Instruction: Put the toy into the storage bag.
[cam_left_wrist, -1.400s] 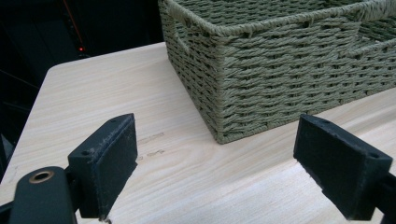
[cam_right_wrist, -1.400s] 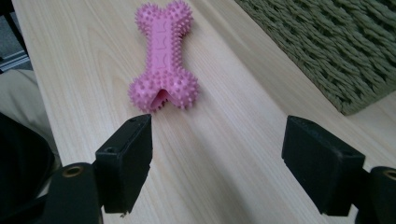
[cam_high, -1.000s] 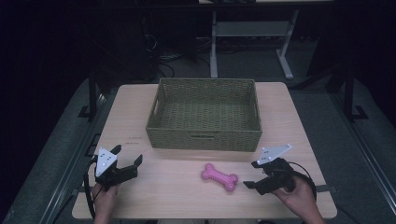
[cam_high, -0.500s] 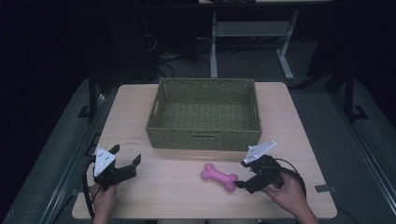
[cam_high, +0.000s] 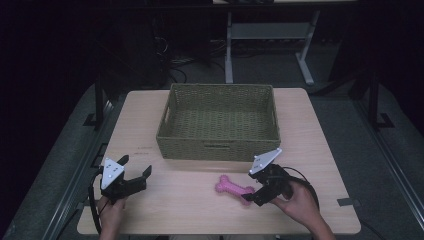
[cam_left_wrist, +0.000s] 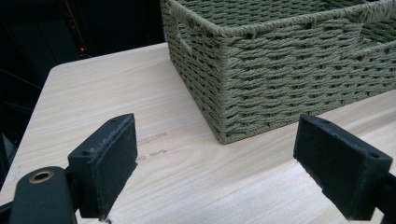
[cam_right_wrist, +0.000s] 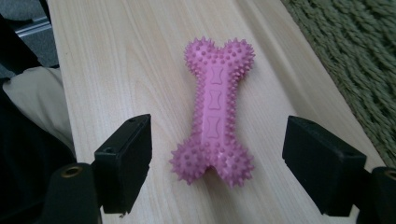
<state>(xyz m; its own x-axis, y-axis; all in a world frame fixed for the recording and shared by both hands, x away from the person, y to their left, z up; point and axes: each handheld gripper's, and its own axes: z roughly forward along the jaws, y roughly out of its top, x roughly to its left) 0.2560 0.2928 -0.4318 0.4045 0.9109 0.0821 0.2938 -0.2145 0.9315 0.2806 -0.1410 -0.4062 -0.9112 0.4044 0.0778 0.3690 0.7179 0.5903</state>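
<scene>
Here, right tongs (cam_right_wrist: 217, 163) agape (untouching), flanking pink bone (cam_right_wrist: 215, 112)

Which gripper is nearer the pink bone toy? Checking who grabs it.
Right. The right gripper sits open at the bone toy's end; the left gripper is far off near the table's left edge.

The left tool (cam_high: 134, 177) sits low near the tabletop's (cam_high: 190, 210) front left corner, jaws spread wide, the left hand (cam_high: 111, 212) gripping it from behind. The right tool (cam_high: 256, 192), jaws equally wide, angles leftward above the tabletop's front right, held by the right hand (cam_high: 299, 202).
</scene>
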